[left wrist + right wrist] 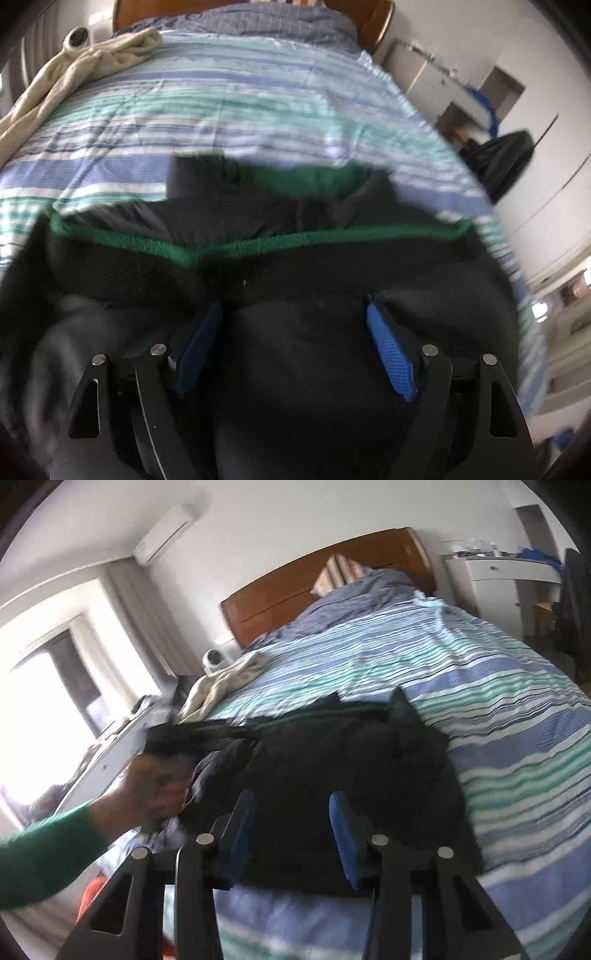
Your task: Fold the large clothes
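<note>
A large black garment (332, 266) with a green trim line (258, 243) lies partly folded on the striped bedspread (221, 110). My left gripper (293, 308) hangs just over it, blue pads wide apart, open, with only the cloth below showing between them. In the right wrist view the same garment (332, 757) sits near the bed's near edge. My right gripper (292, 797) hovers above it with a narrower gap between its pads, open and gripping nothing. A person's hand (155, 779) in a green sleeve (48, 856) holds the blurred left gripper (177, 738) at the garment's left side.
A beige cloth (221, 683) lies crumpled at the bed's far left, beside a round white device (214, 661). A blue duvet is bunched against the wooden headboard (295, 590). A white cabinet (495, 583) and dark hanging things stand to the bed's right; a window is at left.
</note>
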`<state>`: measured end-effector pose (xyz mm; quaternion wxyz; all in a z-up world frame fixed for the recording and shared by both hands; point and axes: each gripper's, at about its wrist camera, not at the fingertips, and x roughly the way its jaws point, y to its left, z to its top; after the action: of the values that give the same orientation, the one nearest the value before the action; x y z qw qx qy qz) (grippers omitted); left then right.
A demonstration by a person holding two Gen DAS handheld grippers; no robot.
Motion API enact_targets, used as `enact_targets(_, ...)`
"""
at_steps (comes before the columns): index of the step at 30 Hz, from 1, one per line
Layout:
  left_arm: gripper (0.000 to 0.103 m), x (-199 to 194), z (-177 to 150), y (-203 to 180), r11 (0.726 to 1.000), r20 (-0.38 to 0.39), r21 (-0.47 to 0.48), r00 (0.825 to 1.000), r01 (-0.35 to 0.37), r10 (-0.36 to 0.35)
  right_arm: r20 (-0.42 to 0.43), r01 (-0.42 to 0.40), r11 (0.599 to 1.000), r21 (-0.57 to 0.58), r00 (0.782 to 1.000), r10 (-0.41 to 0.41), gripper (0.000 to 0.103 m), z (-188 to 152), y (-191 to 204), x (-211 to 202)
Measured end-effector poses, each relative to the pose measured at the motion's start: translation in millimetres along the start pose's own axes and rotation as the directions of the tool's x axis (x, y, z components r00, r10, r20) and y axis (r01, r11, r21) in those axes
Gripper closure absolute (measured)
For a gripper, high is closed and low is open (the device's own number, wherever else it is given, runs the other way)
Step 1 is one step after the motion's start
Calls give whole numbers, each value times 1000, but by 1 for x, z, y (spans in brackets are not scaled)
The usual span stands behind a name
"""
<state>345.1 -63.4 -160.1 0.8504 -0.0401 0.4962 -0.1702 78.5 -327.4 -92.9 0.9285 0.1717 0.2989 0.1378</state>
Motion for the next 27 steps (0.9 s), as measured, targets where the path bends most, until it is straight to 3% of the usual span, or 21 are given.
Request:
enact_targets(6, 21, -1, -6, -8, 997, -18, 65, 999, -46, 47, -53, 3, 1000, -18, 999, -4, 61, -27, 3, -9)
enact_targets(11, 23, -44, -28, -22, 985, -4, 174, 1000, -4, 5, -31, 6, 1000, -19, 999, -6, 61, -36, 5, -24)
enact_targets(14, 22, -43, -47, -24, 976, -17, 217, 1000, -2, 6, -26, -10, 1000, -17, 1000, 10, 61, -39, 5, -30)
enact_targets(21, 20, -15, -54, -20, 978, -20, 207, 1000, -18, 22, -49, -26, 1000, -18, 998, 25, 61, -44, 13, -25)
enact_targets(25, 26, -36, -56, -24, 978, -23, 208, 999, -29, 35, -34, -41, 999, -7, 999, 41, 61, -46, 16, -30)
enact_targets(27, 27, -53, -64, -29, 975, -10, 222, 1000, -5, 8, -33, -37, 999, -11, 999, 37, 61, -47, 16, -32)
